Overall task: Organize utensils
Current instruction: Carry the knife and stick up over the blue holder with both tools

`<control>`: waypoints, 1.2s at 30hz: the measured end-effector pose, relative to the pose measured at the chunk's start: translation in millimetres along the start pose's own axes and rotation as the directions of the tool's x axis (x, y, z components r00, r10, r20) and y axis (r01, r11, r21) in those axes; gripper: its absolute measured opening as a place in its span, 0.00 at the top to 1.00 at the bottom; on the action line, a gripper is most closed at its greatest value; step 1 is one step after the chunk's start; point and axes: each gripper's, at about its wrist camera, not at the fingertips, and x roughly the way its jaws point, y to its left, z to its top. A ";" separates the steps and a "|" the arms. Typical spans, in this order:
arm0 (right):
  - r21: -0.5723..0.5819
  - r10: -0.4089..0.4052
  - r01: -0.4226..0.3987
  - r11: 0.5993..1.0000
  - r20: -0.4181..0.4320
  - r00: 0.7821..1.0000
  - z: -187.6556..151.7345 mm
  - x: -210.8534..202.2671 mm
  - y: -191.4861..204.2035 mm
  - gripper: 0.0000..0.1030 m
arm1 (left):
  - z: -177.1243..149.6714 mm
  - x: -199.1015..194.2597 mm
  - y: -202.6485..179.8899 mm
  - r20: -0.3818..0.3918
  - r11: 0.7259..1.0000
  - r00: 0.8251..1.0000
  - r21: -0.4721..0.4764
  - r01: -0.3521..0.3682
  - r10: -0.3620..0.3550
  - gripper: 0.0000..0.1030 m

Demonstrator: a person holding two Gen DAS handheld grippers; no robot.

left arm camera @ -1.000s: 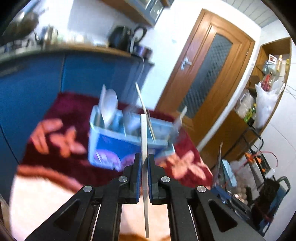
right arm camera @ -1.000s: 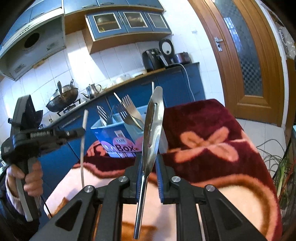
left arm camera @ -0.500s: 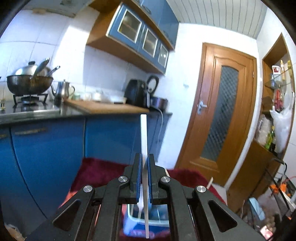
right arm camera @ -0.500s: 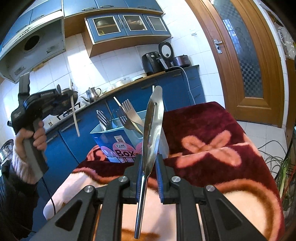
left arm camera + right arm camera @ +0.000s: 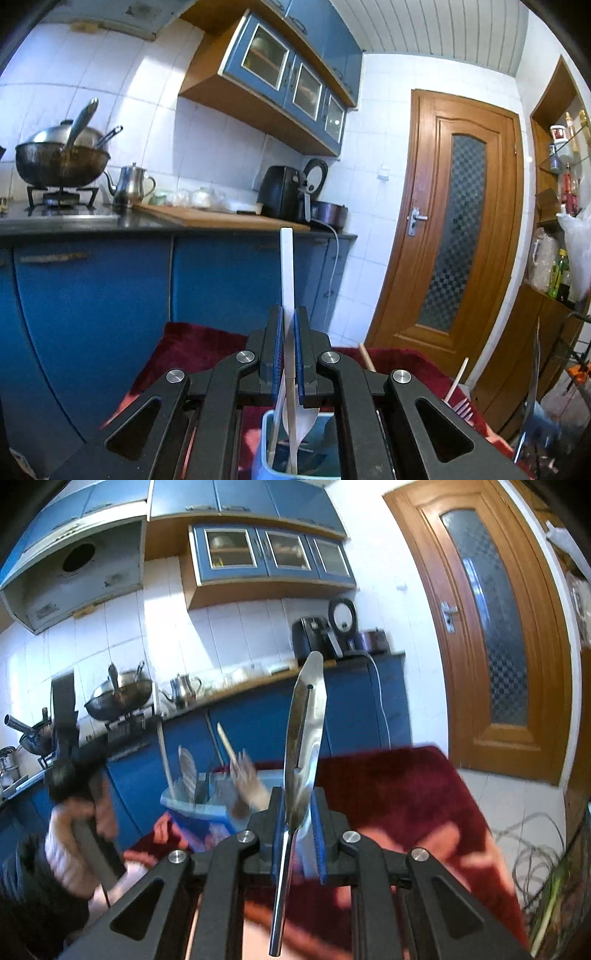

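Both tools are rising and tipping toward level since the earlier frames: in the left wrist view the blue utensil box [image 5: 295, 446], then well ahead, is now sitting at the bottom edge under the fingers, and in the right wrist view the box [image 5: 201, 812] is now lying lower and blurred.

1. Left tool [image 5: 289, 354]: it is clenching a flat white stick-like utensil [image 5: 286, 266], which is standing upright between the nearly closed pads. Its lower end is hanging over or into the box; contact cannot be told. The upright hold probably suits a straight drop into a compartment.
2. Right tool [image 5: 298, 830]: it is gripping a metal spatula-like utensil [image 5: 304, 716], blade up, handle hanging below the jaws, and is waiting beside the box above the red blanket [image 5: 388, 786] covering the table.
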 end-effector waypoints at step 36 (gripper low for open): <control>-0.163 -0.021 0.039 0.986 0.112 0.993 14.2 80.2 18.9 0.84 | -32.1 6.3 5.2 -0.073 0.999 0.996 -0.021 0.048 -0.049 0.94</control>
